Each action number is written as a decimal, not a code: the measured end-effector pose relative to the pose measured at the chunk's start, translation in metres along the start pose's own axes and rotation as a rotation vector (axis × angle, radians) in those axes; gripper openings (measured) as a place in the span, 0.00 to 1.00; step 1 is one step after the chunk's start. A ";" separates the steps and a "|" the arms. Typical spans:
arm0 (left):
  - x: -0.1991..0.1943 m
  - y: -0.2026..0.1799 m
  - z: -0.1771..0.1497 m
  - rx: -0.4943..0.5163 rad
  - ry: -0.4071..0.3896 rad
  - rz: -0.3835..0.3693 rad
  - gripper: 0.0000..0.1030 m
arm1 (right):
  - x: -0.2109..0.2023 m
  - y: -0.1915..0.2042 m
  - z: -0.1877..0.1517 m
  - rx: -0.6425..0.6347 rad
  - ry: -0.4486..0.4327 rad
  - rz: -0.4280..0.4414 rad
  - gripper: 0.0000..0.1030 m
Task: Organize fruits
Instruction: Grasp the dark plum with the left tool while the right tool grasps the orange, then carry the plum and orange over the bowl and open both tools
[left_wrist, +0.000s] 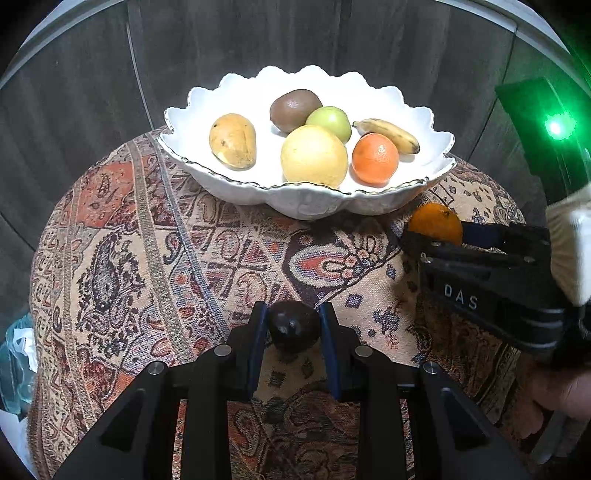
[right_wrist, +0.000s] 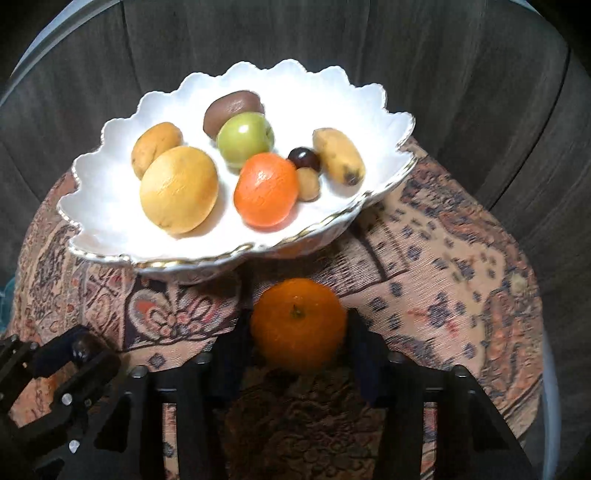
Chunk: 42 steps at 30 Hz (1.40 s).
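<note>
My left gripper (left_wrist: 293, 323) is shut on a small dark round fruit (left_wrist: 293, 326), low over the patterned cloth and in front of the bowl. In the right wrist view it sits at the lower left (right_wrist: 79, 350). My right gripper (right_wrist: 298, 332) has its fingers against both sides of a stemmed orange (right_wrist: 298, 325), just in front of the bowl; the left wrist view shows this orange (left_wrist: 436, 223) in the jaws at the bowl's right. The white scalloped bowl (left_wrist: 306, 206) (right_wrist: 110, 236) holds a kiwi, a green apple, a big yellow citrus, an orange fruit, a banana and other fruit.
A round table under a paisley cloth (left_wrist: 147, 258) carries everything, and its edge drops off all around. Dark grey panels stand behind. A plastic bag (left_wrist: 14, 354) lies off the left edge. A green light (left_wrist: 557, 127) glows at the right above a person's hand (left_wrist: 565, 391).
</note>
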<state>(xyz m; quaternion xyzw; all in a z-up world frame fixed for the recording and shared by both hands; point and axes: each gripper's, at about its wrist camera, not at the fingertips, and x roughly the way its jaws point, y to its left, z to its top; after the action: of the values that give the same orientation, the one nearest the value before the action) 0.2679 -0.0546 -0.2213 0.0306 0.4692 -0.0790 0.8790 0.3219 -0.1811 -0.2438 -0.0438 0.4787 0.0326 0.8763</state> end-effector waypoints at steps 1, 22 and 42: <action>0.000 0.000 0.000 0.000 0.000 0.001 0.27 | -0.001 0.000 -0.001 0.003 -0.001 0.001 0.46; -0.049 0.001 0.020 0.003 -0.091 -0.030 0.27 | -0.083 -0.011 -0.010 0.084 -0.098 -0.016 0.46; -0.078 0.032 0.087 -0.034 -0.184 -0.040 0.27 | -0.124 0.004 0.042 0.074 -0.209 -0.027 0.46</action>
<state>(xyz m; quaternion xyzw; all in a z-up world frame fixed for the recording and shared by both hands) 0.3016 -0.0255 -0.1088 -0.0010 0.3884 -0.0909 0.9170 0.2897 -0.1742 -0.1167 -0.0143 0.3851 0.0075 0.9227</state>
